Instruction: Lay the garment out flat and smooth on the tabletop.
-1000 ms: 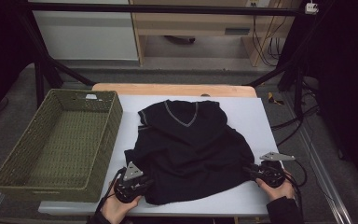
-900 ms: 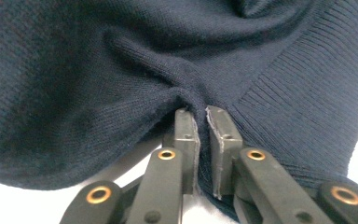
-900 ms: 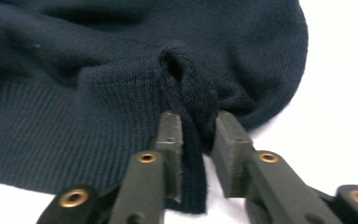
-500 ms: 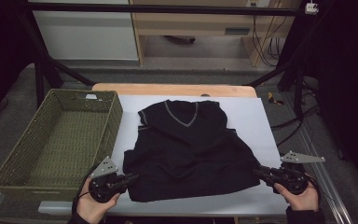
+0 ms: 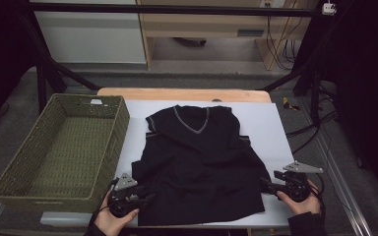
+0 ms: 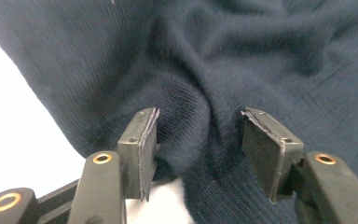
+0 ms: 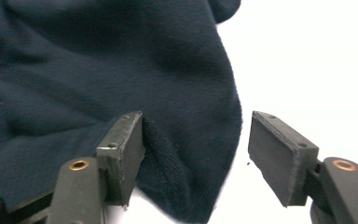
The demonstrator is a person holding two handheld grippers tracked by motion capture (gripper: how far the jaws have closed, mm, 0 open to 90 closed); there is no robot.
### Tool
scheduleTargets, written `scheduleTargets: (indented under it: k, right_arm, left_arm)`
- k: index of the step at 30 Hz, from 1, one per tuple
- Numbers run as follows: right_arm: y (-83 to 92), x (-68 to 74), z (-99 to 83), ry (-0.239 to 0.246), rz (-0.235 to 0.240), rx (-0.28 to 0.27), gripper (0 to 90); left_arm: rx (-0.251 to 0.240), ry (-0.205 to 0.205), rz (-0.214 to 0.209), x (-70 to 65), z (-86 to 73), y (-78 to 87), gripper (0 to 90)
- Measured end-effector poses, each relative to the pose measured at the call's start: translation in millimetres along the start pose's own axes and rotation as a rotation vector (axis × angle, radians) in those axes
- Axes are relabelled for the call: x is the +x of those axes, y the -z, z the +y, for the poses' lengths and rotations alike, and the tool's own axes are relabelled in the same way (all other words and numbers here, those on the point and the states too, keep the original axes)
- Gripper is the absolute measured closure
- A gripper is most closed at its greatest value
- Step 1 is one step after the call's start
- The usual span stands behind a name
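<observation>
Both tools have come back in to the hem since half a second ago, jaws just opening. Between my left tool jaws lies the dark navy knitted V-neck sweater, unpinched; my right tool likewise, released.

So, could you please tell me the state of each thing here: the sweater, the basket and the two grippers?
Sweater: spread flat on the white table, front up, bottom hem nearest the person, some wrinkles.
Basket: upright at the table's left, nothing in it.
Left gripper: jaws apart after just opening, hem fabric loose between them.
Right gripper: jaws apart after just opening, the hem corner between them, not pinched.
</observation>
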State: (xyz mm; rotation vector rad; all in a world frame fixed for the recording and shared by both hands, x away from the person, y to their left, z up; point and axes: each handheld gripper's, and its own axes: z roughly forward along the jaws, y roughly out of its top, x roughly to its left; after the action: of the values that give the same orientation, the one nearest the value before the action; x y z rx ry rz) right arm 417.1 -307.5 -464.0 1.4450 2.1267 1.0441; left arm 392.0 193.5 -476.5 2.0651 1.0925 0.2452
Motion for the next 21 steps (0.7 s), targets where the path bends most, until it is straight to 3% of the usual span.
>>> scheduleTargets:
  k: [3,6,11,13,15,18,21]
  right_arm:
    - [-14.2,-2.6,-1.3,0.008,-0.005,0.014,37.1]
    - [-24.1,-3.6,1.9,0.023,-0.004,0.010,40.6]
    - [-14.9,-8.7,15.2,0.003,-0.005,-0.087,41.9]
    - [-19.3,-8.6,16.5,-0.002,0.004,-0.076,41.9]
    - [-30.5,-4.7,14.9,0.027,0.005,-0.021,43.6]
    - [-39.3,0.2,14.7,0.072,-0.001,0.006,60.0]
    - [-36.6,-0.8,21.7,0.058,0.028,0.016,80.4]
  left_arm:
    - [0.011,-0.007,-0.011,0.3,0.1,-0.6,64.9]
    - [0.026,-0.016,-0.025,0.6,0.7,-0.4,76.6]
    - [0.021,-0.013,-0.033,5.2,1.9,3.1,81.7]
    - [0.020,-0.016,-0.024,7.0,1.8,5.0,81.9]
    - [0.027,-0.017,-0.023,8.1,0.6,4.3,81.9]
    - [0.025,-0.018,-0.021,7.4,0.1,2.7,81.9]
    - [0.024,-0.015,-0.026,8.0,-0.1,2.7,81.8]
